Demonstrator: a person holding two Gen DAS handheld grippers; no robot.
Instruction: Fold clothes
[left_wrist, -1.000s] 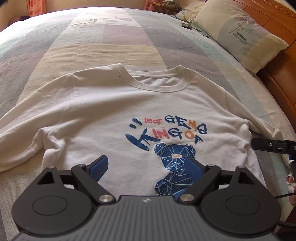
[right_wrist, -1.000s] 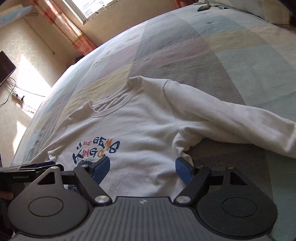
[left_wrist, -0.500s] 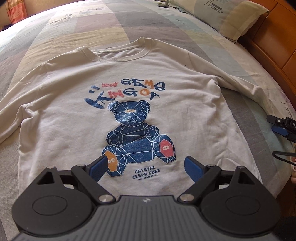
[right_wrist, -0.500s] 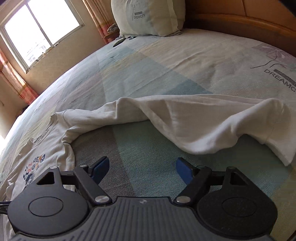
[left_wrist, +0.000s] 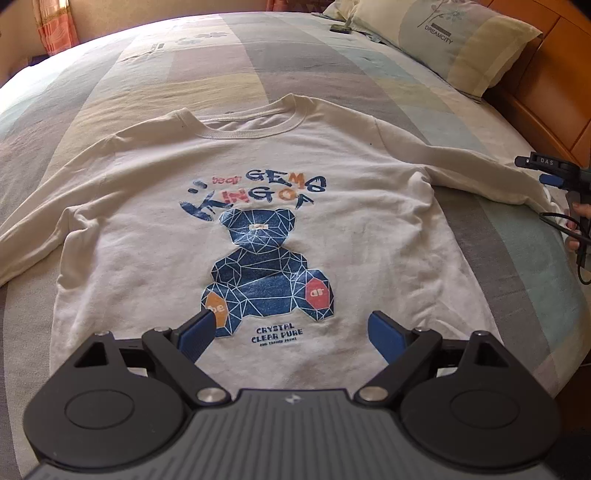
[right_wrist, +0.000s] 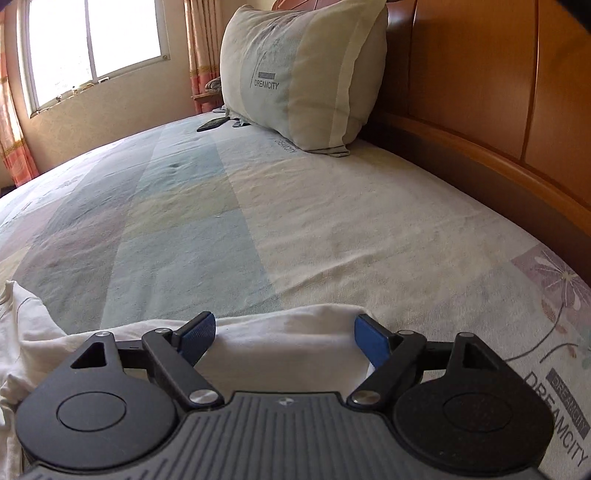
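A white long-sleeved sweatshirt (left_wrist: 147, 229) with a blue bear print (left_wrist: 266, 269) lies face up and spread flat on the bed. My left gripper (left_wrist: 291, 334) hovers open above its hem, with nothing between the blue pads. In the left wrist view my right gripper (left_wrist: 550, 171) shows at the far right edge, by the end of the right sleeve (left_wrist: 480, 173). In the right wrist view my right gripper (right_wrist: 284, 334) stands open low over that sleeve's cuff end (right_wrist: 288, 332), the white cloth lying between and under the fingers.
The patchwork bedsheet (right_wrist: 207, 206) stretches ahead. A pillow (right_wrist: 291, 74) leans on the wooden headboard (right_wrist: 480, 92) at the right. A dark phone (right_wrist: 211, 124) lies near the pillow. A hand (left_wrist: 578, 221) and a cable show at the right bed edge.
The right gripper swung right along the sleeve and dropped to its cuff end. The left gripper pulled back slightly, so more of the shirt and bed show. Both stayed open.
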